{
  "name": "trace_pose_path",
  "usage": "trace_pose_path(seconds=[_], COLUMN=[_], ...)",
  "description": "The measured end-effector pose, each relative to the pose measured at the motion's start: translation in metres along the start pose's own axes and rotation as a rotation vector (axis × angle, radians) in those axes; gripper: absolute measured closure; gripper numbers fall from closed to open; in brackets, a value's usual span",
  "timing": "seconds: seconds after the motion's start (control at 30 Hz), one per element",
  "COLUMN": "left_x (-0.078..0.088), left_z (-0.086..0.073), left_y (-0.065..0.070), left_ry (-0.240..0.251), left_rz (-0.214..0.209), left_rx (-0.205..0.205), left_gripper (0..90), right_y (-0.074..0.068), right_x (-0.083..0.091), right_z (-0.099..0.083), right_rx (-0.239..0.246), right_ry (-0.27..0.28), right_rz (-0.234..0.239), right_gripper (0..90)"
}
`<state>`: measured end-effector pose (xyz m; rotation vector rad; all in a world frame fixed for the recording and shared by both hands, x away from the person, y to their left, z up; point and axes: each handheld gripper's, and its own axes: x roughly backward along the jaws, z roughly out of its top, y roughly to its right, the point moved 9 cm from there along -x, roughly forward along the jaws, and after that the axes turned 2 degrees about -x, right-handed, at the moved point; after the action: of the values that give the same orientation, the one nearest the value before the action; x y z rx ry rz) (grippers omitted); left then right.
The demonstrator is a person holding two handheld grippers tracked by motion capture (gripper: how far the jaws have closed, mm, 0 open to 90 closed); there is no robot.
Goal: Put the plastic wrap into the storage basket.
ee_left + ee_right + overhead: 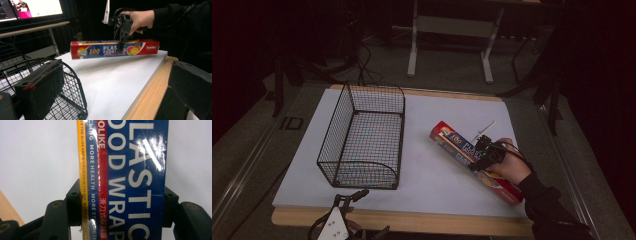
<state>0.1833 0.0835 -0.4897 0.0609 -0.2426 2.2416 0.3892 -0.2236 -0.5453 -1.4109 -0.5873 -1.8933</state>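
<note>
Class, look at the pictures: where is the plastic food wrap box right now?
In the high view, the plastic food wrap box is on the table's right side, right of the wire basket, clamped in the right hand-held gripper.

Plastic wrap box: front reads "100", "PLAS", "FOOD", a small white brand word too blurred to read. Right gripper view, same box: "PLASTIC", "FOOD WRAP", "CLING MORE HEALTH MORE", "THE SLIDE KNIFE IS PLACED IN THE BOX", Chinese characters.

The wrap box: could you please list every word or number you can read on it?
All on the box held in the right gripper:
"PLASTIC FOOD WRAP"
"100"
"CLING MORE HEALTH MORE"
"THE SLIDE KNIFE IS PLACED IN THE BOX"
"OLIKE", start cut off
Chinese characters on the red stripe: too small to read.
</note>
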Motion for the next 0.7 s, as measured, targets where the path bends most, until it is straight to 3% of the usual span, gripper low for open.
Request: trace_pose_path(seconds=[0.23, 0.37, 0.7], left_x=[0.000, 0.000, 0.000], left_z=[0.000, 0.000, 0.000], left_y=[0.000, 0.000, 0.000], left_ry=[-0.001, 0.000, 0.001], left_rz=[0.000, -0.002, 0.001], left_rx=[-0.001, 0.002, 0.001], left_gripper=[0.9, 1.0, 1.0], right_y=[0.001, -0.002, -0.017], right_x=[0.014, 0.022, 0.038], right_z=[0.013, 0.024, 0.057], right_rx=[-0.129, -0.167, -0.147], right_ry=[0.047, 0.075, 0.136], right_rz=[-0.024, -0.031, -0.082], right_gripper=[39.4, 39.5, 39.5])
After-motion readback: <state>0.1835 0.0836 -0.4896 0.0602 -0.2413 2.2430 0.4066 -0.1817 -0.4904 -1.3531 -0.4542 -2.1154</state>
